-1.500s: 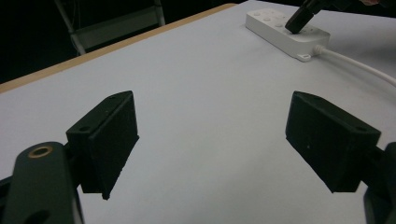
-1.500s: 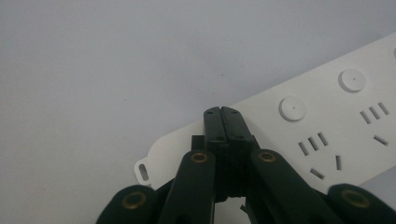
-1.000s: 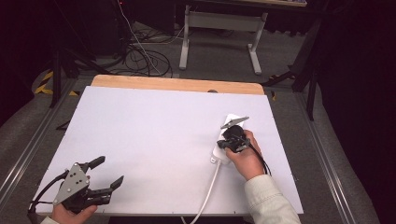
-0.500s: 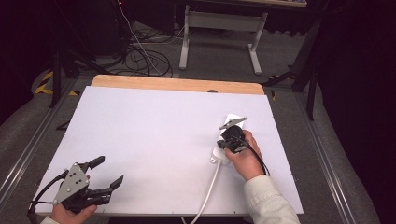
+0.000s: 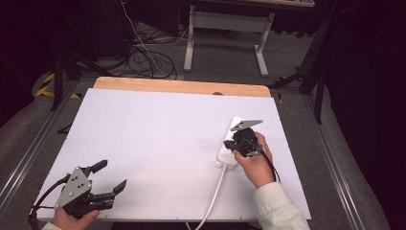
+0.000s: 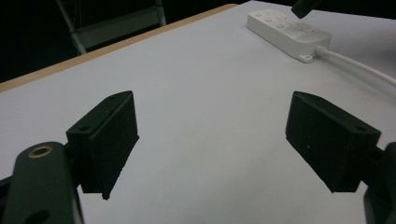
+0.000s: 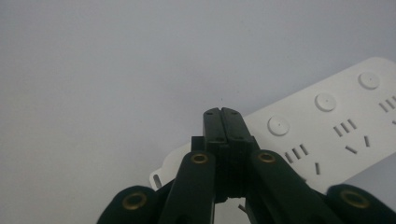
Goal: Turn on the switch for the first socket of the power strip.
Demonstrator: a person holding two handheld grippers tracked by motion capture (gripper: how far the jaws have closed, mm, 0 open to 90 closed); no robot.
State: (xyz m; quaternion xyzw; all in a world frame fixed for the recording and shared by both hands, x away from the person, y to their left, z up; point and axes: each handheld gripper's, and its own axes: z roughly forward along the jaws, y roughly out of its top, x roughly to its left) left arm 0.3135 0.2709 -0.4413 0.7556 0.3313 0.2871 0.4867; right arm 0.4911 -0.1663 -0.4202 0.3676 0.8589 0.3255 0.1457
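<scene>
From the high view the right gripper (image 5: 238, 143) hangs over the white power strip (image 5: 229, 152) at the tabletop's (image 5: 158, 139) right, the left gripper view shows jaws wide apart and idle, and the right gripper view shows jaws pressed together above a switch button (image 7: 278, 125), seemingly unpressed yet.

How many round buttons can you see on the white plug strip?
3 in the right gripper view: near, middle and far along the power strip. The right hand-held gripper may hide more.
</scene>
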